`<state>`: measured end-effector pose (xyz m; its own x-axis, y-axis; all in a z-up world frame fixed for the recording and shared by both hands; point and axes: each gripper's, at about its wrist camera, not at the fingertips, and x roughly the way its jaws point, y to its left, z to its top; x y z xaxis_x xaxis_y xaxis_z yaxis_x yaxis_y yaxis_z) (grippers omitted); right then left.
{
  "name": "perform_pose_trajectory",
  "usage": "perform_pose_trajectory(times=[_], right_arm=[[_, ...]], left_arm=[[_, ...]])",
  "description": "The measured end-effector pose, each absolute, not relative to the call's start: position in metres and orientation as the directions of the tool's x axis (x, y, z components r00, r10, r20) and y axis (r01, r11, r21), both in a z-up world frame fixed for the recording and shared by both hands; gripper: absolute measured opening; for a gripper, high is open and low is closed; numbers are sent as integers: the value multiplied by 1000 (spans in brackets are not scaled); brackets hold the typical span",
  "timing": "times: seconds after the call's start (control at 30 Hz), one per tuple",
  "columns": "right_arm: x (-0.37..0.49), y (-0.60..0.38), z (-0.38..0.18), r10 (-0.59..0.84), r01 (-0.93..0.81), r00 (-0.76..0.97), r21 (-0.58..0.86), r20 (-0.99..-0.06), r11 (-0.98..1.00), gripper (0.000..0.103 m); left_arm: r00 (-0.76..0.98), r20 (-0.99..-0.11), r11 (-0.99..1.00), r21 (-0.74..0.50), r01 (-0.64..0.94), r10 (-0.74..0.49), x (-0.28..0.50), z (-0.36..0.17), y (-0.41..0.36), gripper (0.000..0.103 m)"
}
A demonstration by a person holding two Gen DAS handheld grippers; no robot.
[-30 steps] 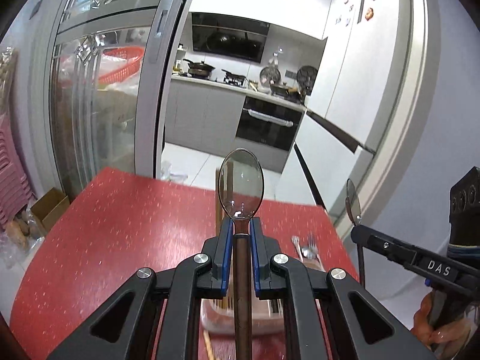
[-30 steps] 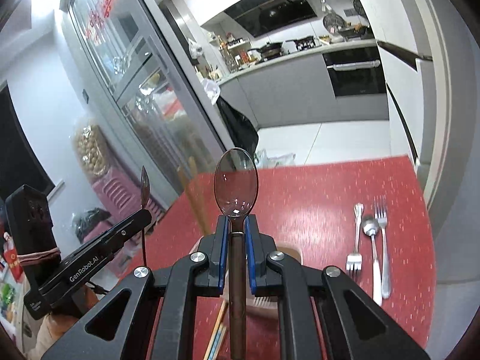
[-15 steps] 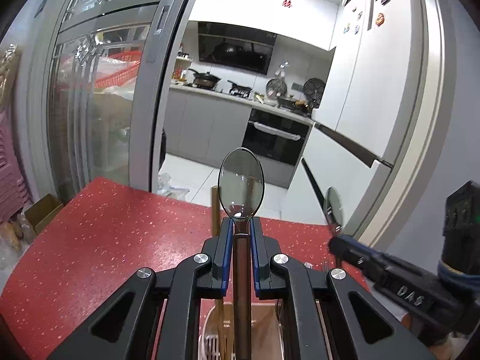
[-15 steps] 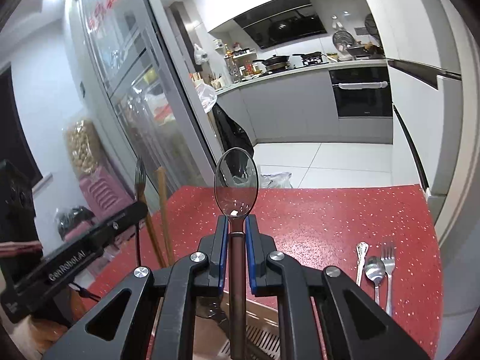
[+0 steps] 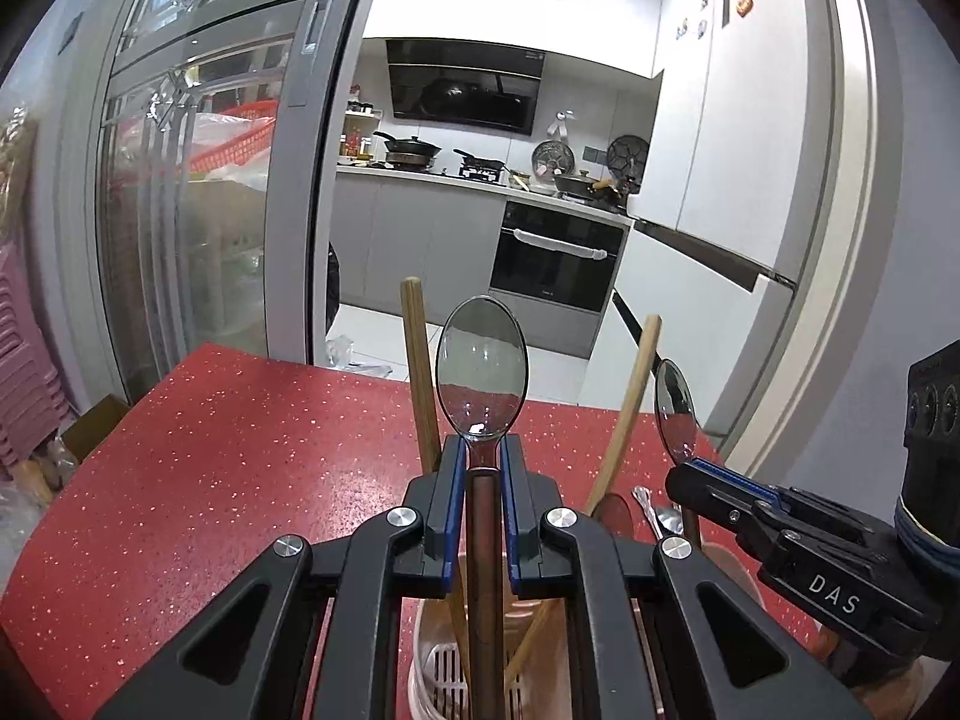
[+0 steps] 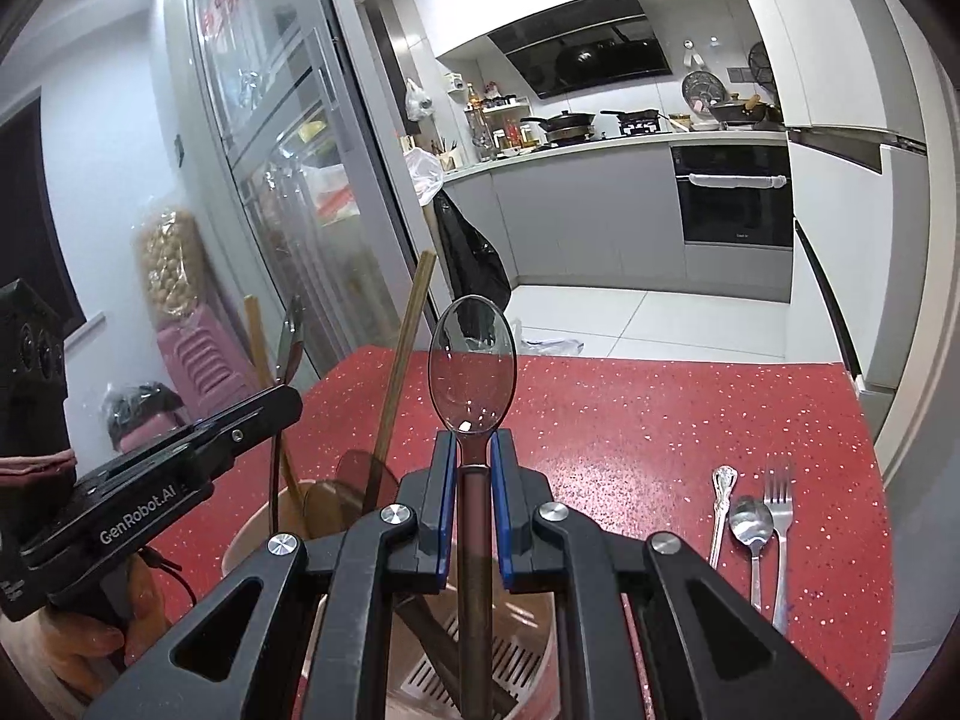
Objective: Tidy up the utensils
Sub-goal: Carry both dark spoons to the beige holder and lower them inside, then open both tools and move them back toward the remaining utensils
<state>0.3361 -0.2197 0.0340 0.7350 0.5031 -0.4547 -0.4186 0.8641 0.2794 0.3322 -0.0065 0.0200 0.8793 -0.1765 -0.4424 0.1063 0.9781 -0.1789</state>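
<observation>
My left gripper (image 5: 482, 453) is shut on a steel spoon (image 5: 481, 367) with a brown handle, bowl up, its handle reaching down into the pink utensil holder (image 5: 438, 669). My right gripper (image 6: 471, 450) is shut on a like spoon (image 6: 471, 354), also bowl up, its handle over the same holder (image 6: 522, 618). Each gripper shows in the other's view: the right one (image 5: 690, 471) at the right, the left one (image 6: 288, 399) at the left. Wooden chopsticks (image 5: 418, 372) and a brown spoon (image 5: 615, 513) stand in the holder.
The holder stands on a red speckled table (image 5: 210, 450). A fork (image 6: 780, 534), a small spoon (image 6: 750, 528) and another steel utensil handle (image 6: 722, 498) lie at the table's right side. Behind are a glass sliding door (image 5: 198, 210) and the kitchen.
Both grippers have come down and closer over the holder with their spoons. The holder and its chopsticks now fill the lower view. The handles now reach down to it.
</observation>
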Motion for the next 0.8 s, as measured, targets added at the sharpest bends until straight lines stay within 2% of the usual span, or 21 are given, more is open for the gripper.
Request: perform_pose_trajectory(times=[0.23,0.6,0.7,0.8], right_arm=[[329,-220,29,511,-427,731,281,-452,860,12],[321,-228,26,527,-432,688,302,-500,850,14],[317,-233,26,531,-419,683,327,-501,847,19],[307,-238,29,531,-411,688,337,-495,847,29]], left_arm=[[881,-445,985,-130,111,-158,322,14,-10,36],[855,-506,992,-98,79,-118,307,1,-9,36],[859,-500,993,-92,73,-109,301,4,-7,36],[858,-502,994,-82,75,-107,295,6,-7,36]])
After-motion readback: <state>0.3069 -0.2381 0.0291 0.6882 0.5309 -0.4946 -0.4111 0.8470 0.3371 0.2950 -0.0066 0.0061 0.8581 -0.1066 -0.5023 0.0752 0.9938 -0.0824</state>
